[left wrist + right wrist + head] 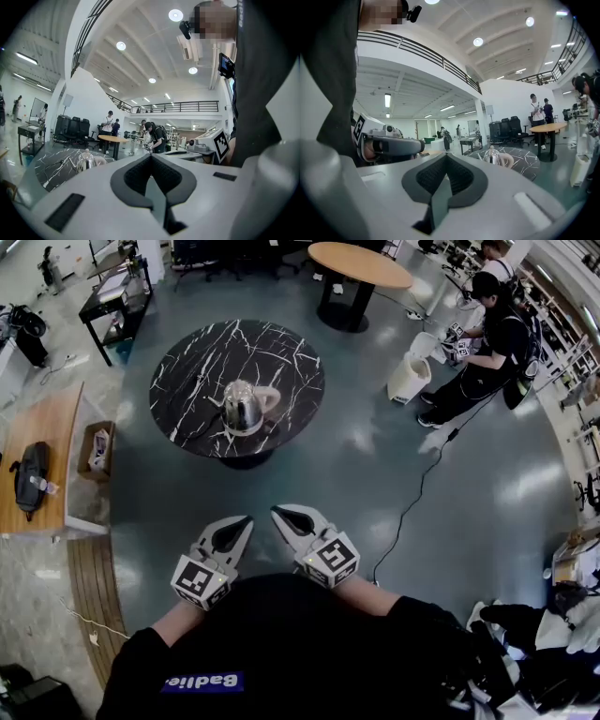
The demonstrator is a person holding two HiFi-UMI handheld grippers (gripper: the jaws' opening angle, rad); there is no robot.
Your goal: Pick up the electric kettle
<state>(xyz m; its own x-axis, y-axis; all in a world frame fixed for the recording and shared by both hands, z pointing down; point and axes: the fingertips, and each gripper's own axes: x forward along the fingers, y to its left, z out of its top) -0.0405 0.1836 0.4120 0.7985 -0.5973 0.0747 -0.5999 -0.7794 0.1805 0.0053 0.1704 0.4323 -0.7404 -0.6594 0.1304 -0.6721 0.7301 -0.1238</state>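
kettle point(243, 407): middle of the round table point(187, 362), well ahead of you
your left gripper point(246, 519): closed, empty
your right gripper point(277, 512): closed too, empty

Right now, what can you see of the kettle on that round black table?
The electric kettle has a shiny metal body, a domed lid with a knob, a thin curved spout on the head view's left and a pale handle opposite. It stands upright on a pale base near the middle of the white-veined black table. Nothing else touches it.

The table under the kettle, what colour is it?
Black table with white cracked lines; head view shows it best.
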